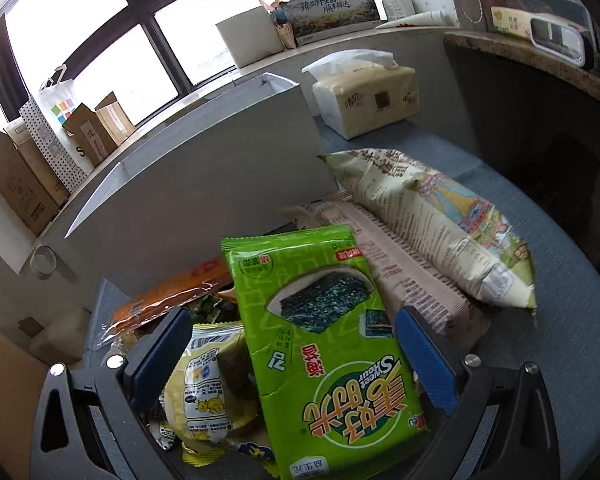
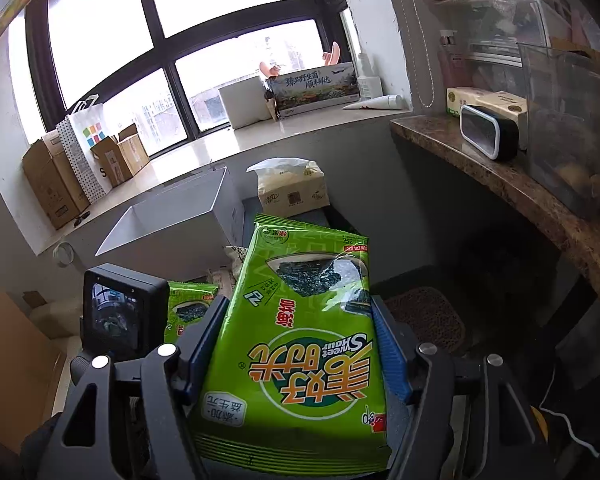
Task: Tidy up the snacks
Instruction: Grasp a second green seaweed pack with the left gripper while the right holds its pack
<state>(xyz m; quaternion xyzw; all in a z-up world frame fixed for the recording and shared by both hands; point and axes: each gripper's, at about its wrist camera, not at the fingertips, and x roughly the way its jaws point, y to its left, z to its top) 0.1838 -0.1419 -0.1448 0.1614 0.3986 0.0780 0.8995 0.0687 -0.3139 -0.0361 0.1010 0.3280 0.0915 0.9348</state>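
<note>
My right gripper (image 2: 298, 304) is shut on a green seaweed pack (image 2: 296, 360), its blue pads pressing on both long edges and holding it up in the air. My left gripper (image 1: 294, 316) stands open just over a snack pile. A second green seaweed pack (image 1: 324, 344) lies between its fingers, with a gap to the left pad. A yellow packet (image 1: 208, 392) lies beside it, and an orange packet (image 1: 172, 288) lies further back. Two cream printed bags (image 1: 432, 224) rest to the right. An open white box (image 1: 204, 168) stands behind the pile.
A tissue pack (image 1: 364, 96) sits behind the white box on the blue-grey table (image 1: 540, 360). Cardboard boxes (image 1: 20, 184) and a paper bag line the windowsill. A stone shelf (image 2: 500, 176) with a clock and clear bins runs along the right.
</note>
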